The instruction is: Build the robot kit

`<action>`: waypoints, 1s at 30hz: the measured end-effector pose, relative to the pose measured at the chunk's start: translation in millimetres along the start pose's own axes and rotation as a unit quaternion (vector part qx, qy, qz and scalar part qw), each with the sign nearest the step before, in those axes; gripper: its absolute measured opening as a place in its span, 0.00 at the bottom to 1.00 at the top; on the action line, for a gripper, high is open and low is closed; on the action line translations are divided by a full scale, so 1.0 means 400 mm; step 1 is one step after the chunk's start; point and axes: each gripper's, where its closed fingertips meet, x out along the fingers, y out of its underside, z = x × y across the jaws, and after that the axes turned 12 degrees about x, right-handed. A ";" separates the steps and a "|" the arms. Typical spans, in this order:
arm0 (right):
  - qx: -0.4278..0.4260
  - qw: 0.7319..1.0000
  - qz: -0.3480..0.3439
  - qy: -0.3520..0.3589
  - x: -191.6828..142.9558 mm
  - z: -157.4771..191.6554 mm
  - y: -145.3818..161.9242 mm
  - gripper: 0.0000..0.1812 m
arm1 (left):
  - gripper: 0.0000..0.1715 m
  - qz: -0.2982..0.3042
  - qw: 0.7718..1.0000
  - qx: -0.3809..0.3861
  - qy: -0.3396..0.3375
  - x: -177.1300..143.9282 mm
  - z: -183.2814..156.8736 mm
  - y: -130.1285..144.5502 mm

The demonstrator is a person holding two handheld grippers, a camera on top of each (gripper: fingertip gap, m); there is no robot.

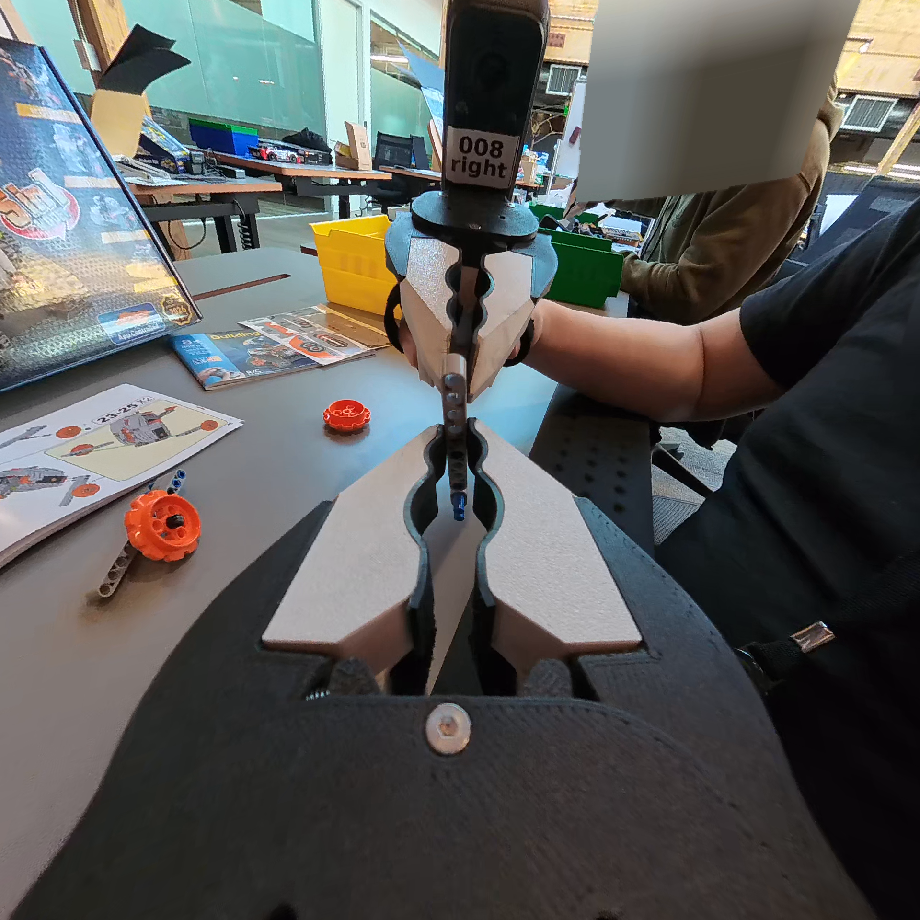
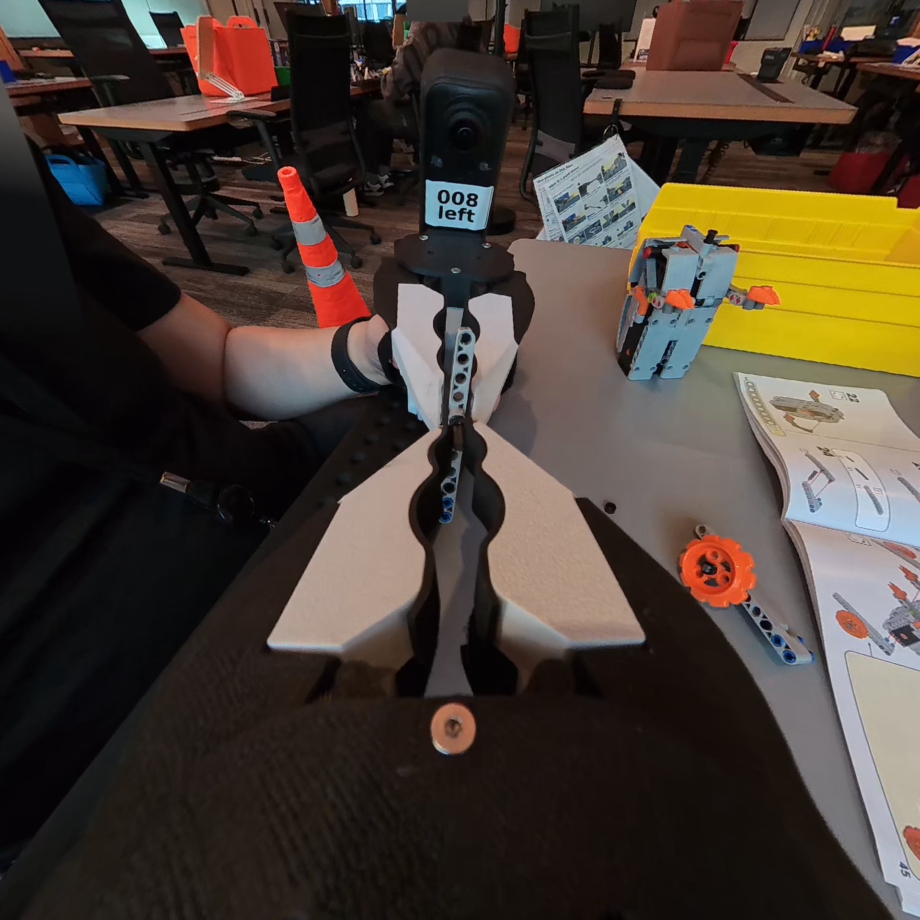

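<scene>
My left gripper (image 1: pixel 455 430) and right gripper (image 1: pixel 455 384) face each other tip to tip above the grey table (image 1: pixel 279 478). Both are shut on a grey holed beam (image 1: pixel 454 405) that runs from one pair of jaws into the other. A blue pin (image 1: pixel 458 510) sticks out of its end inside the left jaws. In the right wrist view the right gripper (image 2: pixel 457 430) grips the end with blue pins (image 2: pixel 446 508), and the left gripper (image 2: pixel 455 413) grips the pale end (image 2: pixel 461 366). A black pin (image 2: pixel 456 428) sits between the tips. I cannot tell whether it is one beam or two joined.
An orange wheel on a grey beam (image 1: pixel 162 525) (image 2: pixel 717 570) lies beside an open instruction booklet (image 1: pixel 99 443) (image 2: pixel 846 448). A loose orange wheel (image 1: pixel 347 415), a grey-orange model (image 2: pixel 682 303), a yellow bin (image 2: pixel 806 279), a green bin (image 1: pixel 582 274) and a large box (image 1: pixel 64 224) stand around. Less than 4 cm separates the two grippers' tips.
</scene>
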 end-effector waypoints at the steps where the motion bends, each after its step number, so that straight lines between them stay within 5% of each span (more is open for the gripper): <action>1: 0.000 1.000 0.002 0.001 0.000 -0.001 0.001 0.02 | 0.03 0.002 1.000 -0.001 0.000 0.001 0.000 0.001; 30: 0.007 1.000 -0.008 0.008 -0.011 -0.023 0.004 0.01 | 0.03 -0.018 0.999 0.009 -0.035 -0.003 0.024 -0.010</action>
